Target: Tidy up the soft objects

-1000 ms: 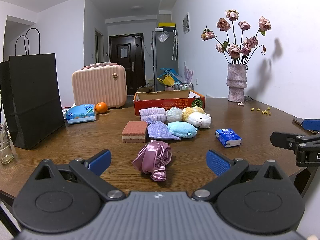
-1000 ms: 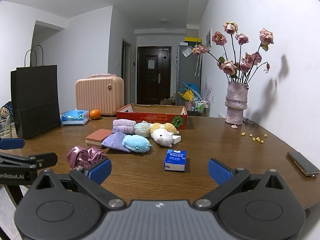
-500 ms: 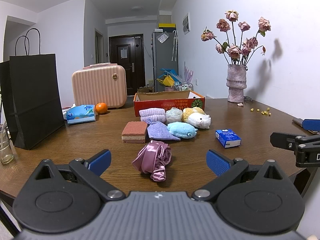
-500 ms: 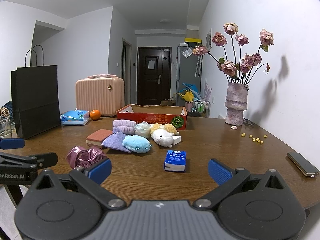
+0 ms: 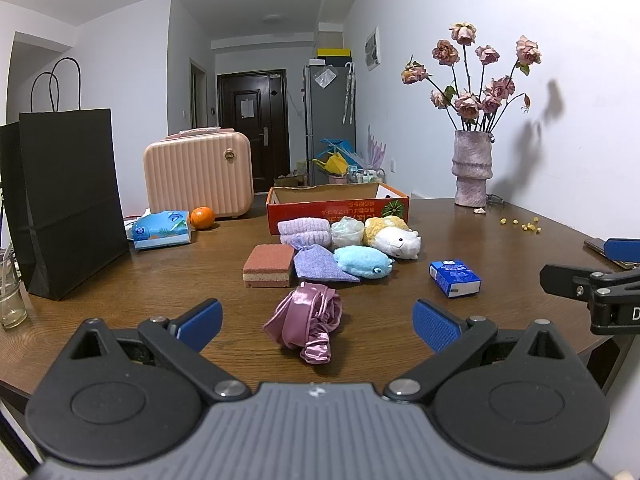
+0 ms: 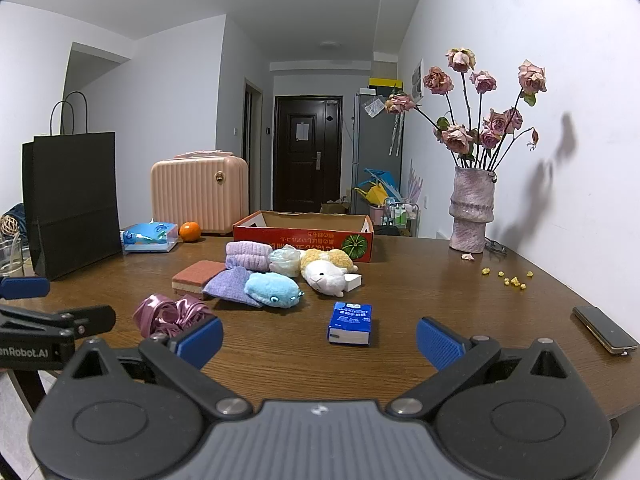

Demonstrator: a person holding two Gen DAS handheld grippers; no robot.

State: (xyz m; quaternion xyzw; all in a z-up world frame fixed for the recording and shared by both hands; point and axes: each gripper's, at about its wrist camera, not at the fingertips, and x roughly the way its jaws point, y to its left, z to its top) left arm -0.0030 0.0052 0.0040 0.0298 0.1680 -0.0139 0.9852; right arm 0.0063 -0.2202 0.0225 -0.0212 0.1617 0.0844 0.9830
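A crumpled pink satin cloth [image 5: 310, 324] lies on the brown table just ahead of my open left gripper [image 5: 318, 326]. Behind it sit a red-brown sponge [image 5: 269, 265], a lilac pouch [image 5: 320, 266], a blue plush fish [image 5: 362, 262], a white and yellow plush sheep [image 5: 394, 238], a rolled lilac towel [image 5: 305, 231] and a clear bag [image 5: 347, 231]. A red cardboard box [image 5: 338, 208] stands open behind them. My right gripper [image 6: 319, 338] is open with nothing in it, with a blue tissue pack [image 6: 350, 322] ahead; the satin cloth [image 6: 168, 316] lies to its left.
A black paper bag [image 5: 66, 196], a glass jar [image 5: 10, 292], a blue wipes pack [image 5: 162, 229], an orange [image 5: 202, 217] and a pink case [image 5: 198, 176] fill the left side. A vase of dried roses [image 5: 472, 174] stands far right. A phone [image 6: 604, 329] lies near the right edge.
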